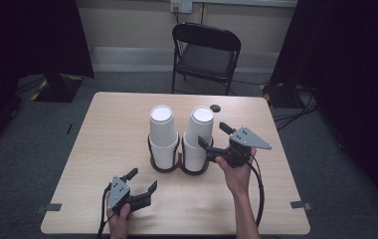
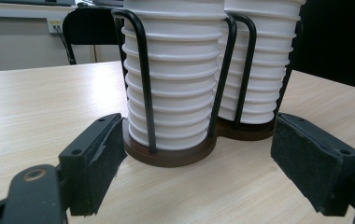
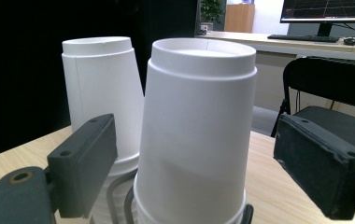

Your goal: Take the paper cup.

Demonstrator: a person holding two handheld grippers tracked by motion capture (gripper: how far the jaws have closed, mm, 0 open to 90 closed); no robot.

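Your right tool (image 1: 216,136) stands wide open with nothing in it, its jaws set either side of the top cup (image 3: 196,130) of the right-hand stack (image 1: 197,139), not yet touching it. That cup sits upside down, bottom uppermost, nested over the rest, and the stack stands in a dark wire holder (image 1: 177,162) near the middle of the worktop (image 1: 102,134), slightly toward its far edge.

The left-hand stack (image 1: 163,135) stands just beside it in the same holder, which has a brown base.

Expect the cup to be very light, thin-walled and easily crushed; its smooth white side will probably slip under hard pads. Take it across the upper wall, just under the stiffer rim of the base, and close only until it stops yielding. It may stick to the cup beneath, so lift straight up.

Your left tool (image 1: 140,181) rests near the near-left corner of the worktop, also open wide and empty, pointing at the holder's base (image 2: 168,154). A folding chair (image 1: 204,55) stands beyond the far edge.
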